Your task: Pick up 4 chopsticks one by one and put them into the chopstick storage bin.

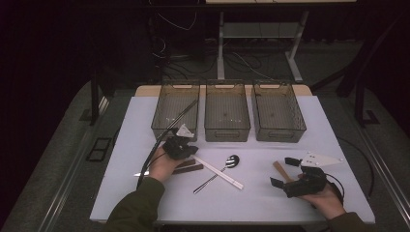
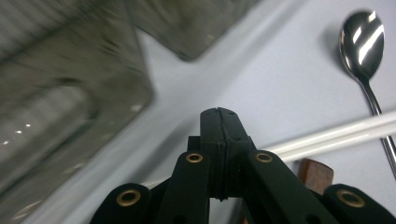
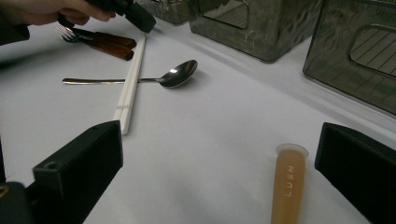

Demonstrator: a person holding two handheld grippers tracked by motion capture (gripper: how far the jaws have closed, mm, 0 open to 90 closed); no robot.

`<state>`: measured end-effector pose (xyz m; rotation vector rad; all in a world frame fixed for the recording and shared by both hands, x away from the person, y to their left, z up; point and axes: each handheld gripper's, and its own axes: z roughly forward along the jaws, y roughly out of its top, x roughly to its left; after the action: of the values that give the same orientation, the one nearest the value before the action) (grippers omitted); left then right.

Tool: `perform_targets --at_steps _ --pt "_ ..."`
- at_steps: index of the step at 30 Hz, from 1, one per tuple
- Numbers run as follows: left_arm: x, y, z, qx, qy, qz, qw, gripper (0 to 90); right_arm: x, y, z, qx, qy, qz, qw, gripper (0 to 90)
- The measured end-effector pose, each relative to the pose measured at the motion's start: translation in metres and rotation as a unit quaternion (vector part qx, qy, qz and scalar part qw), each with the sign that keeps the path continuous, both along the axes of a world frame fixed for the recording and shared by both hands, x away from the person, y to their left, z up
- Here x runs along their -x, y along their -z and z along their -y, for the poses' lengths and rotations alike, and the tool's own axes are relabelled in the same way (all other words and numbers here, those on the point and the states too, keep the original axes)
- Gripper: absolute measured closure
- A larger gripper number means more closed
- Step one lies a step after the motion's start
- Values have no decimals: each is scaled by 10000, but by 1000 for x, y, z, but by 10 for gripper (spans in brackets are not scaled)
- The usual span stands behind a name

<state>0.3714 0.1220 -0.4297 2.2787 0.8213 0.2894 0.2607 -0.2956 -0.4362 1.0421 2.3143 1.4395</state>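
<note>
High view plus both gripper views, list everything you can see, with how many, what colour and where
Bins: three, smoky translucent grey, in a row along the table's far edge.
Chopsticks: one pair, white, lying diagonally at table centre, across the spoon's handle.
Spoon: one, shiny metal, centre, bowl toward the bins.
Brown-handled cutlery: two pieces, a fork among them, beside the left hand.
Amber handle: one, translucent tan, marked LUSN, lying between the right gripper's jaws.
Table: one, white top.
Left gripper: black, jaws shut, nothing between them, near the left bin.
Right gripper: black, jaws open, near the table's right front.
Hands: left hand, right hand, olive sleeves.
</note>
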Motion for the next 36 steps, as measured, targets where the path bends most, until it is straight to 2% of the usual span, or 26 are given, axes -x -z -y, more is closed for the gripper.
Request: perform_targets --at_steps 3,5,8,16,21,24,26,36 --pt "-2 -3 -15 10 -315 120 9994 894 0 0 0 7 -5 -4 10000 11" --pt "-4 -2 -27 49 -585 90 9982 894 0 0 0 13 -12 -3 10000 11" --pt "-7 0 -37 144 -778 55 9968 894 0 0 0 13 -13 -9 10000 11" --pt "-14 11 -34 -223 -749 -97 9969 895 0 0 -1 14 -7 -16 10000 11" --pt "-14 11 -34 -209 -742 -105 9970 894 0 0 0 10 -16 -13 10000 11" --pt "-13 12 -34 -125 -782 -153 9967 894 0 0 -1 10 -15 -14 10000 11" --pt "-14 12 -34 -169 -691 -109 9974 895 0 0 -1 11 -14 -13 10000 11" --pt "-14 12 -33 -169 -627 -89 9978 895 0 0 -1 19 -14 -13 10000 11"
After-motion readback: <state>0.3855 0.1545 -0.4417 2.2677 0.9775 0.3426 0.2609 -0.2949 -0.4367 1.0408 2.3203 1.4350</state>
